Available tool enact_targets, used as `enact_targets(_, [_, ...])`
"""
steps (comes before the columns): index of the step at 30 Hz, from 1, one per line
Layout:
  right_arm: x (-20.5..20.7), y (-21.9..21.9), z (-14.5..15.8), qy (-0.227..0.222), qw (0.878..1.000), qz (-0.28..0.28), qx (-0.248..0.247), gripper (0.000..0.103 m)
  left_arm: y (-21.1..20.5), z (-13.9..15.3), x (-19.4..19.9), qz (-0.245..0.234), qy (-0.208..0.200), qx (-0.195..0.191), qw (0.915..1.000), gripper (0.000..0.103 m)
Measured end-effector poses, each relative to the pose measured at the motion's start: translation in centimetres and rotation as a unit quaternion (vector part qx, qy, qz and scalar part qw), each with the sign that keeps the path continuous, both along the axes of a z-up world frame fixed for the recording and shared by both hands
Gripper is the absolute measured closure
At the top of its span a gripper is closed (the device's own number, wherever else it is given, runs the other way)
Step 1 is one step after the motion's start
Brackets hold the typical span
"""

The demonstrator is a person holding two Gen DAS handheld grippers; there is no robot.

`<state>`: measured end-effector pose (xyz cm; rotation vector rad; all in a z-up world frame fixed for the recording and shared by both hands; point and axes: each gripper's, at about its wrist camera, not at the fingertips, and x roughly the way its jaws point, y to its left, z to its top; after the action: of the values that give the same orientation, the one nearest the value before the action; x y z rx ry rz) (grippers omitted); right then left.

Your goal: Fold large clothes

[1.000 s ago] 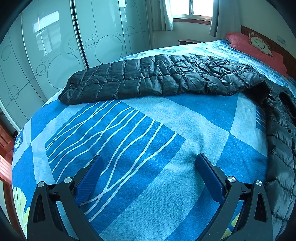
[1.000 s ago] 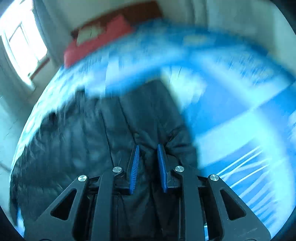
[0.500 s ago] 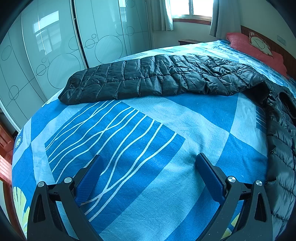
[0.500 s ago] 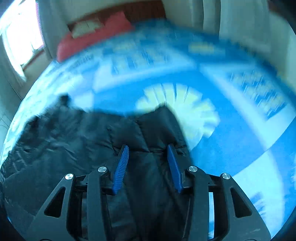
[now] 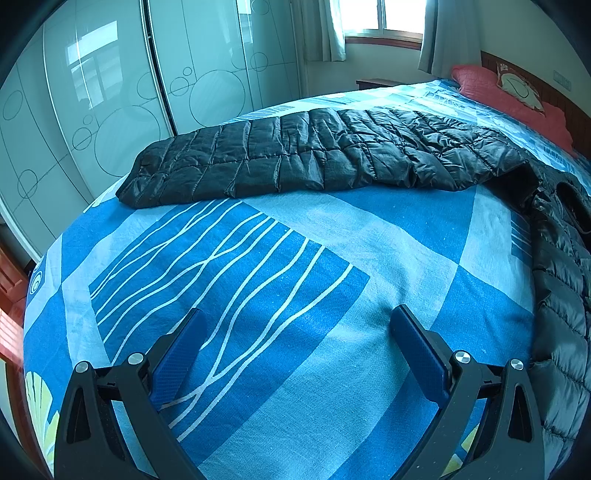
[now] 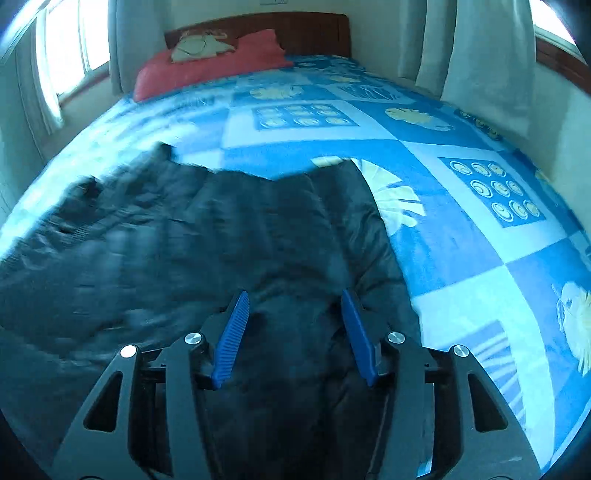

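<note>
The black puffer jacket (image 6: 229, 251) lies spread on the bed, under the right gripper (image 6: 295, 328), whose jaws are opening with the padded fabric below them and nothing pinched. The left gripper (image 5: 295, 347) hovers over bare bedsheet (image 5: 332, 258), jaws wide apart and empty. One quilted sleeve (image 5: 295, 155) stretches straight across the sheet beyond it. The sheet is a blue patchwork with white wavy lines and leaf prints. A red pillow (image 6: 210, 62) sits by the wooden headboard (image 6: 310, 29); curtained windows (image 5: 380, 14) and glossy wardrobe doors (image 5: 110, 110) surround the bed.
</note>
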<state>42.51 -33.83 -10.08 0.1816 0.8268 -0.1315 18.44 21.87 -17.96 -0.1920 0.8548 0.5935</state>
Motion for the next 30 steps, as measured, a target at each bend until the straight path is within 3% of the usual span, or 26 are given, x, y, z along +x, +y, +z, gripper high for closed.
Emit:
enact_targets(2, [-1.7, 1.8, 0.8, -0.011, 1.000, 0.019, -0.010, 0.038, 0.0, 0.0, 0.0, 0.000, 0.000, 0.002, 1.0000, 0.004])
enact_targets(9, [-2.5, 4.0, -3.3, 0.023, 0.999, 0.029, -0.015, 0.035, 0.0, -0.1, 0.0, 0.000, 0.000, 0.001, 1.0000, 0.004])
enact_targets(21, [-2.7, 4.6, -3.8, 0.016, 0.999, 0.029, -0.038, 0.032, 0.4, -0.1, 0.2, -0.002, 0.009, -0.018, 0.9998, 0.004])
enact_targets(27, [-2.9, 4.6, -3.8, 0.015, 0.999, 0.030, -0.039, 0.032, 2.7, 1.2, -0.8, -0.021, -0.018, -0.088, 0.9957, 0.004])
enact_targets(30, [-2.8, 4.6, -3.8, 0.015, 0.999, 0.030, -0.040, 0.032, 4.9, 1.7, -1.4, -0.002, -0.033, -0.092, 0.9952, 0.004])
